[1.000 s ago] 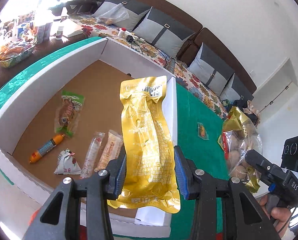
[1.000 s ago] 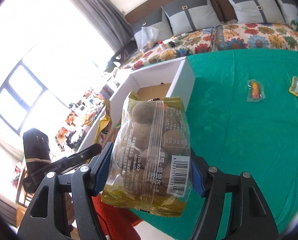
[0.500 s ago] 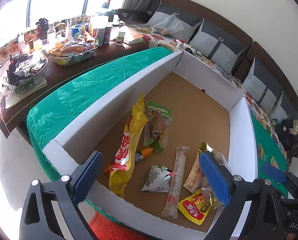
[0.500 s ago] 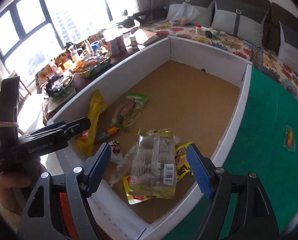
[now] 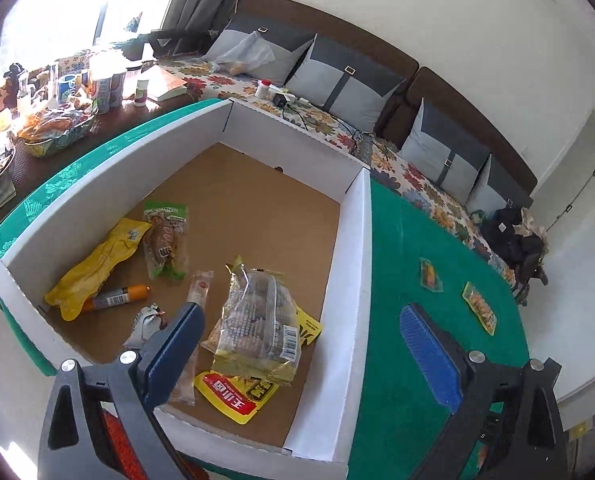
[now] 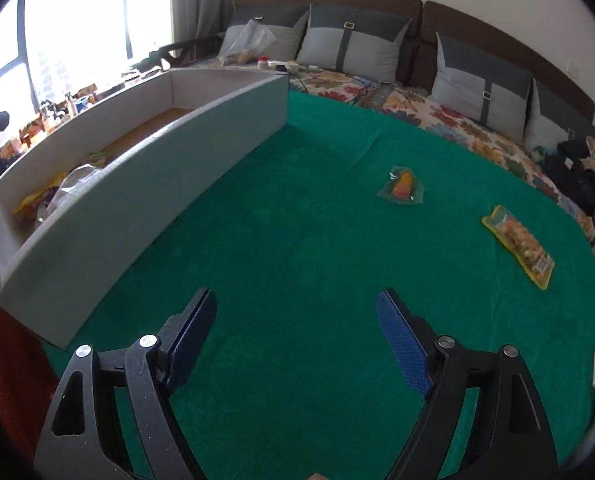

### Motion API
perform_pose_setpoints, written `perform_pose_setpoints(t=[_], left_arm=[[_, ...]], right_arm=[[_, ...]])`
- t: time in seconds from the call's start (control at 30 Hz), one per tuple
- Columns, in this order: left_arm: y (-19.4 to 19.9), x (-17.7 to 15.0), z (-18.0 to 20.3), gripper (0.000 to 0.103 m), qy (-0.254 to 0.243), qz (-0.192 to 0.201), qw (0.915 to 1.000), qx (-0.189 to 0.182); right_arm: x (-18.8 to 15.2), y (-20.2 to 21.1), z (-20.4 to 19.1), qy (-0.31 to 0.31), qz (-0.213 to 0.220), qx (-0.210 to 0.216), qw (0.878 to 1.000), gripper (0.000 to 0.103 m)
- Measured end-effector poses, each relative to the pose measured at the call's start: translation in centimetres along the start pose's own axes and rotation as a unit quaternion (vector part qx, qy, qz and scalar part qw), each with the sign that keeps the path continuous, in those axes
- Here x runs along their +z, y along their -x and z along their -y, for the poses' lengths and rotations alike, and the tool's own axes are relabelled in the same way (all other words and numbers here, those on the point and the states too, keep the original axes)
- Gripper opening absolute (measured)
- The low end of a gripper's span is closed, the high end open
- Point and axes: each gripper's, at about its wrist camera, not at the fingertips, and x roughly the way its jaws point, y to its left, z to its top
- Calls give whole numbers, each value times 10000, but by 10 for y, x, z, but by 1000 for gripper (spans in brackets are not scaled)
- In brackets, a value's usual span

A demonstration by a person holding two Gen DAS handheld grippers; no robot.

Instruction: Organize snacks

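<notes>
A white cardboard box (image 5: 353,280) with a brown floor stands on the green cloth (image 6: 317,240). Inside lie several snacks, among them a gold pouch (image 5: 93,268), a clear bag of brown balls (image 5: 257,320), a yellow packet (image 5: 233,398) and an orange sausage (image 5: 117,299). My left gripper (image 5: 301,356) is open and empty above the box's near right corner. My right gripper (image 6: 297,336) is open and empty over the cloth. Two snacks lie on the cloth: a small clear pack with an orange piece (image 6: 402,186) and a yellow nut pack (image 6: 519,242).
The box wall (image 6: 137,184) stands left of my right gripper. A floral sofa with grey cushions (image 6: 377,52) runs behind the table. A cluttered side table (image 5: 53,120) stands at the far left. A dark bag (image 6: 577,168) lies on the sofa at the right.
Both grippers let go of their snacks, the gold pouch and the bag of brown balls, which now lie in the box. Both grippers then swung right, the right one out over the green cloth.
</notes>
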Motion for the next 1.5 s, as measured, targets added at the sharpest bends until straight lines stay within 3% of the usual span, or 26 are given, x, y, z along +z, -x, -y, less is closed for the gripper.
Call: perform_pose_setpoints(t=[0.23, 0.37, 0.5, 0.67, 0.73, 0.87, 1.27, 1.5], left_arm=[[-29, -35, 117, 98, -1072, -512, 9913, -560], [-55, -65, 171, 98, -1565, -850, 9819, -648], [-94, -99, 206, 98, -2128, -1114, 9695, -492], [-150, -125, 215, 98, -2367, -1439, 9608, -125], [-166, -128, 212, 98, -2305, -1516, 9612, -5], [-187, -130, 209, 98, -2205, -1444, 9645, 177], [-216, -141, 205, 98, -2617, -1396, 9533, 563], [-219, -141, 205, 103, -2759, -1475, 9487, 468]], right_arm=[[-64, 9, 105, -1109, -66, -759, 9909, 85], [-83, 13, 136, -1629, 61, -934, 9822, 85], [-93, 13, 155, -2046, 93, -828, 9753, 85], [-99, 9, 163, -2037, -15, -759, 9761, 85], [-105, 1, 166, -2081, -202, -715, 9753, 86], [-105, 0, 166, -2011, -180, -745, 9766, 86], [-106, -4, 164, -1921, -234, -807, 9778, 92], [-107, -4, 164, -1919, -234, -802, 9779, 93]])
